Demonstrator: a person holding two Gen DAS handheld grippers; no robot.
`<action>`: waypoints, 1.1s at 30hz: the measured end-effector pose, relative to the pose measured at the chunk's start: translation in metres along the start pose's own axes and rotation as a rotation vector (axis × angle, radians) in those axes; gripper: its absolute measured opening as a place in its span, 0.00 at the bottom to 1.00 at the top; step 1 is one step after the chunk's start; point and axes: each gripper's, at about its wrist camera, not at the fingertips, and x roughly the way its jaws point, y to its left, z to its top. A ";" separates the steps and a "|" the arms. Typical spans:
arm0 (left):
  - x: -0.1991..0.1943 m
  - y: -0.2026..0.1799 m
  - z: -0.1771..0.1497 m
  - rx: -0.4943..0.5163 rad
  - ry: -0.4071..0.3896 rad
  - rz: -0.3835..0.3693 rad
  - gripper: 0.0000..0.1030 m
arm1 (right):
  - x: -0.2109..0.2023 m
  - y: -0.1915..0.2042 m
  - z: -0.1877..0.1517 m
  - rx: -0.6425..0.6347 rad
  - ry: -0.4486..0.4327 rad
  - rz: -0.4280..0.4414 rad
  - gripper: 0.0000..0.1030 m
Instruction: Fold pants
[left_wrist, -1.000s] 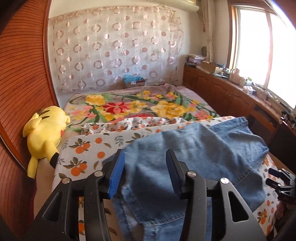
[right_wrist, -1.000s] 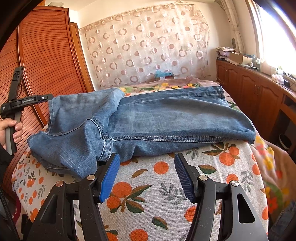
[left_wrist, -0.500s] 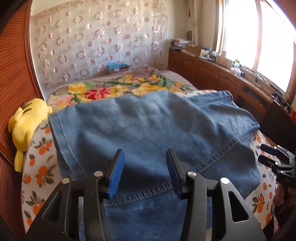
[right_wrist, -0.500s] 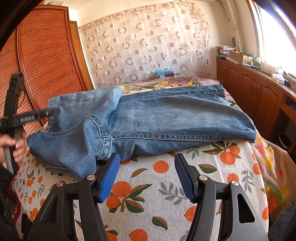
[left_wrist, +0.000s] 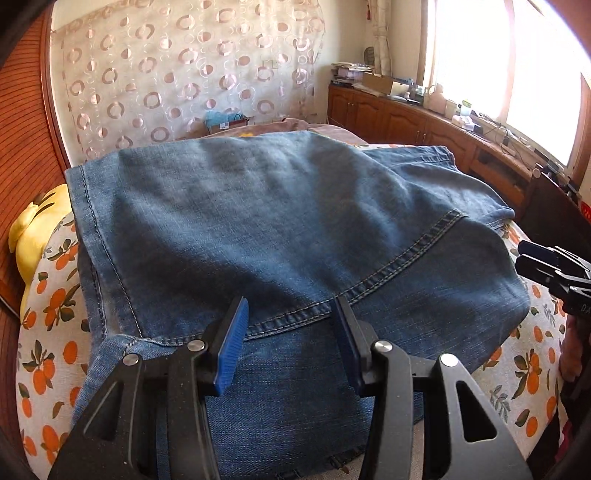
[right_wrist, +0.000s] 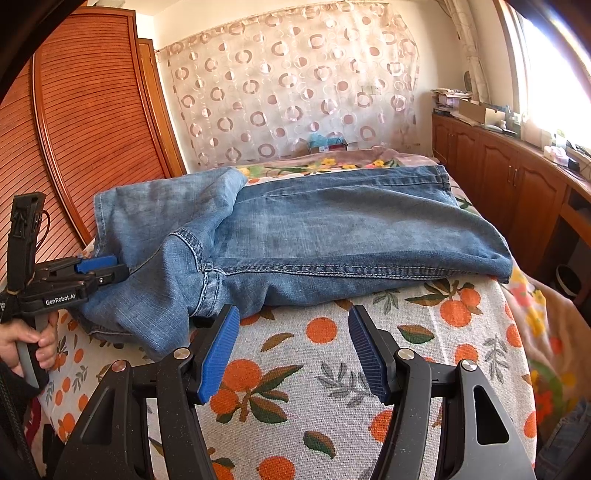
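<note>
Blue denim pants (left_wrist: 280, 229) lie folded on the orange-print bedsheet (right_wrist: 314, 354); they also show in the right wrist view (right_wrist: 332, 236), with one end bunched at the left. My left gripper (left_wrist: 290, 325) is open and empty, low over the near end of the pants; in the right wrist view it (right_wrist: 110, 267) sits at the pants' left edge, its blue pads close to the cloth. My right gripper (right_wrist: 291, 332) is open and empty above the sheet, just in front of the pants; it also shows at the right edge of the left wrist view (left_wrist: 528, 258).
A yellow plush toy (left_wrist: 33, 229) lies at the bed's left edge by a wooden slatted wardrobe (right_wrist: 74, 129). A floral blanket (right_wrist: 332, 164) covers the far bed. Wooden cabinets (right_wrist: 498, 177) with clutter run under the window at right.
My left gripper has come down and forward over the pants, now close to the denim at their left end. The pants end has settled flatter. My right gripper has stayed in place.
</note>
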 end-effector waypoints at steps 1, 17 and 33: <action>0.001 0.000 0.000 -0.004 0.002 -0.003 0.46 | 0.000 0.000 0.000 0.000 0.001 0.000 0.62; 0.010 -0.006 -0.001 0.028 0.031 0.011 0.56 | -0.001 -0.002 0.002 0.002 0.005 -0.004 0.62; 0.013 -0.011 0.001 0.032 0.042 0.047 0.57 | -0.017 -0.047 0.023 0.022 0.049 -0.064 0.62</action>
